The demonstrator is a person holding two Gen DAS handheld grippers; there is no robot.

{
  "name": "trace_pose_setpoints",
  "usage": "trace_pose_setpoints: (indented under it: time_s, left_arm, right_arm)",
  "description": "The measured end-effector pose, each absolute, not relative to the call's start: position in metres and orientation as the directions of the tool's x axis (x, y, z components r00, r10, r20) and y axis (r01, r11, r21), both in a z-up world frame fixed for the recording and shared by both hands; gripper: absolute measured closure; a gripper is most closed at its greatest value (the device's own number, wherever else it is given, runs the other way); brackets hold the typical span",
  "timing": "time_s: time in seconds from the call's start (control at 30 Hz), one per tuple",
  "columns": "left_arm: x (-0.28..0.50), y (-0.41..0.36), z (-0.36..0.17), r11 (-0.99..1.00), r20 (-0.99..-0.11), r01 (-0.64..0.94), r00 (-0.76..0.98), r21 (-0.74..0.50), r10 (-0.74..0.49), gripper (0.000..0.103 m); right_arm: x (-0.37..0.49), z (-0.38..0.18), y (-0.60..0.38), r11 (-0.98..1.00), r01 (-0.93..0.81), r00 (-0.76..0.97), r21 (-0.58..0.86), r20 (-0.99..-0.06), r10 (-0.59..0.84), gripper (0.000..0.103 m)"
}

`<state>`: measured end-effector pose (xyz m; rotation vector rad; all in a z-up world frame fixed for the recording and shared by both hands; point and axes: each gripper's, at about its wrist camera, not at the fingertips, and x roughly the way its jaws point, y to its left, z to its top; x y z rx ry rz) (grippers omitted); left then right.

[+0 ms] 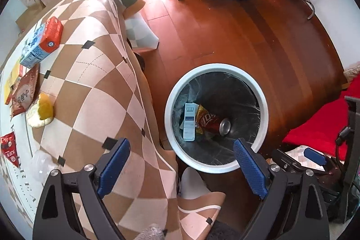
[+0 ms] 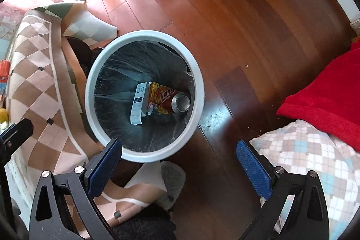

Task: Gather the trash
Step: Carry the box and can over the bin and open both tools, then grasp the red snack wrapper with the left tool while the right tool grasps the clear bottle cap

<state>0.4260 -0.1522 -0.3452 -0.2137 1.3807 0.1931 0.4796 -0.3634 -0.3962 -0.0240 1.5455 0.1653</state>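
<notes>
Trash bin [image 1: 216,69], round with a pale rim and a dark liner, stands on the wooden floor [image 1: 236,33] just beside the worktop's hanging checkered cloth [image 1: 94,73]. Inside it lie three things at the bottom: a white and blue carton [image 1: 189,122] on its side, a red drink can [image 1: 219,125] lying with its silver top turned outward, and a crinkled yellow and red wrapper [image 1: 200,120] tucked between and under them. The right wrist view shows the same bin [image 2: 144,37] from more directly above, with the carton [image 2: 139,104] touching the wrapper [image 2: 157,93] and the can [image 2: 177,101] resting against the liner's far side.

Left claw [image 1: 181,170] is spread wide with nothing between its blue pads [image 1: 114,165], hanging over the worktop's edge and the near rim of the bin. Right claw [image 2: 178,169] is likewise wide open and empty, above the floor just this side of the bin, its left pad [image 2: 104,169] overlapping the rim.

Uncollected trash sits on the worktop at the left: a blue and red milk carton [image 1: 42,42] lying down, a red snack packet [image 1: 23,93], a yellow lump on a pale wrapper [image 1: 42,111], a small red triangular packet [image 1: 10,149] and a clear crumpled plastic piece [image 1: 42,163].

A red blanket [image 2: 324,102] and a checked pillow [image 2: 310,156] lie to the right of the bin.
</notes>
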Motion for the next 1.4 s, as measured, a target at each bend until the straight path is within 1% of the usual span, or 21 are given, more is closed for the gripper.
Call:
trace_pose_setpoints:
  time_s: [0.3, 0.67, 0.93, 1.03, 1.2, 1.23, 1.33, 1.4]
  left_arm:
    - [0.41, -0.168, -0.311, 0.969, -0.971, -0.246, 0.239, -0.033, 0.027, 0.009]
    - [0.38, -0.175, -0.25, 0.97, -0.94, -0.235, 0.34, -0.055, 0.029, 0.009]
    - [0.354, -0.164, -0.198, 0.963, -0.902, -0.261, 0.428, -0.061, 0.059, 0.009]
    - [0.344, -0.154, -0.181, 0.957, -0.891, -0.276, 0.451, -0.084, 0.052, 0.009]
    - [0.322, -0.119, -0.156, 0.934, -0.865, -0.349, 0.488, -0.076, 0.112, 0.009]
    - [0.315, -0.104, -0.153, 0.924, -0.86, -0.377, 0.491, -0.065, 0.14, 0.009]
    - [0.295, -0.065, -0.152, 0.889, -0.849, -0.457, 0.481, -0.032, 0.216, 0.009]
    - [0.282, -0.038, -0.158, 0.864, -0.849, -0.503, 0.46, -0.008, 0.26, 0.009]
  right_arm:
    - [0.464, -0.33, -0.374, 0.986, -0.136, 0.113, 0.096, -0.987, 0.111, 0.0]
    - [0.433, -0.252, -0.374, 0.98, -0.17, 0.225, 0.104, -0.964, 0.141, 0.0]
    - [0.413, -0.194, -0.365, 0.971, -0.176, 0.312, 0.163, -0.926, 0.212, 0.0]
    - [0.406, -0.176, -0.356, 0.964, -0.183, 0.338, 0.191, -0.909, 0.244, 0.0]
    - [0.393, -0.15, -0.326, 0.94, -0.221, 0.363, 0.261, -0.872, 0.328, 0.0]
    - [0.39, -0.146, -0.313, 0.932, -0.24, 0.359, 0.271, -0.867, 0.345, 0.0]
    - [0.384, -0.145, -0.276, 0.905, -0.299, 0.328, 0.302, -0.858, 0.395, 0.0]
    - [0.382, -0.154, -0.239, 0.881, -0.355, 0.283, 0.314, -0.862, 0.421, 0.0]
